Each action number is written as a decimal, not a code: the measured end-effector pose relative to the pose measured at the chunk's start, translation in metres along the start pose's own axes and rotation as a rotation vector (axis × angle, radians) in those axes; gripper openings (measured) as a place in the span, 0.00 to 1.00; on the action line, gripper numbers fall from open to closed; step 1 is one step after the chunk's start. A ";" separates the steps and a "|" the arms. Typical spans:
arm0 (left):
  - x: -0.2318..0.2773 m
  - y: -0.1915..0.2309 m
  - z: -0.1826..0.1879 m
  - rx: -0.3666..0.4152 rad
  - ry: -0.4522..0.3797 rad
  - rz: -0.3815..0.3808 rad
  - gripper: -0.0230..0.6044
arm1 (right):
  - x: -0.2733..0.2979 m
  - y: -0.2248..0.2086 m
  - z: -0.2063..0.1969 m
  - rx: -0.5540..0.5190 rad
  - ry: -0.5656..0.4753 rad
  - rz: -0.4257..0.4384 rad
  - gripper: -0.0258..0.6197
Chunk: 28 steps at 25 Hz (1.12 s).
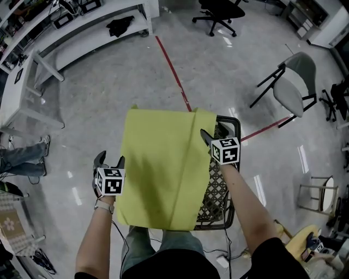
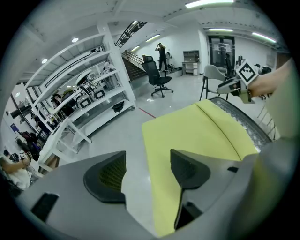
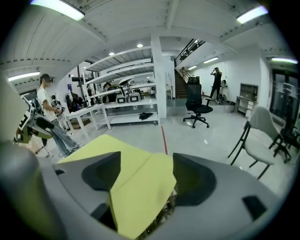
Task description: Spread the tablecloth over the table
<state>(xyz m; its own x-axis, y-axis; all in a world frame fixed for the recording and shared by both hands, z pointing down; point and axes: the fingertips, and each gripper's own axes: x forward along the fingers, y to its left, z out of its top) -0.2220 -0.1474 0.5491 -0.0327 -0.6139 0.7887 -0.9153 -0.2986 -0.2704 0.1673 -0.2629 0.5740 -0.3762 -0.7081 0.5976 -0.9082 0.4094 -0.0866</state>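
Below me, a glossy grey floor crossed by a red tape line. White shelving racks run along my left; a black office chair stands ahead and a grey chair to my right. Strip lights are lit on the white ceiling.

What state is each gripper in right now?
Left gripper: open, holding nothing.
Right gripper: open, tablecloth beyond its jaws, not gripped.

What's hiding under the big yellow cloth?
A black mesh table pokes out along the right side of the yellow cloth. The rest of the table is covered, so it can't be seen.
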 end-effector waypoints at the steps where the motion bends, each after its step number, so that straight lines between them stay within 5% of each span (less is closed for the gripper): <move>1: -0.005 -0.005 -0.009 -0.002 0.007 -0.005 0.51 | -0.007 0.004 -0.010 0.010 0.010 0.003 0.56; 11: -0.040 -0.060 -0.089 -0.008 0.051 -0.084 0.51 | -0.086 0.040 -0.127 0.122 0.139 -0.003 0.56; 28: -0.040 -0.125 -0.176 0.084 0.152 -0.315 0.51 | -0.183 0.142 -0.252 0.302 0.304 -0.036 0.57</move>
<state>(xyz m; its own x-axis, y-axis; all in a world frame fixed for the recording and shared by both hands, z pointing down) -0.1766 0.0431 0.6489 0.1804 -0.3681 0.9121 -0.8542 -0.5184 -0.0402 0.1530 0.0697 0.6534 -0.3132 -0.4988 0.8082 -0.9497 0.1690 -0.2637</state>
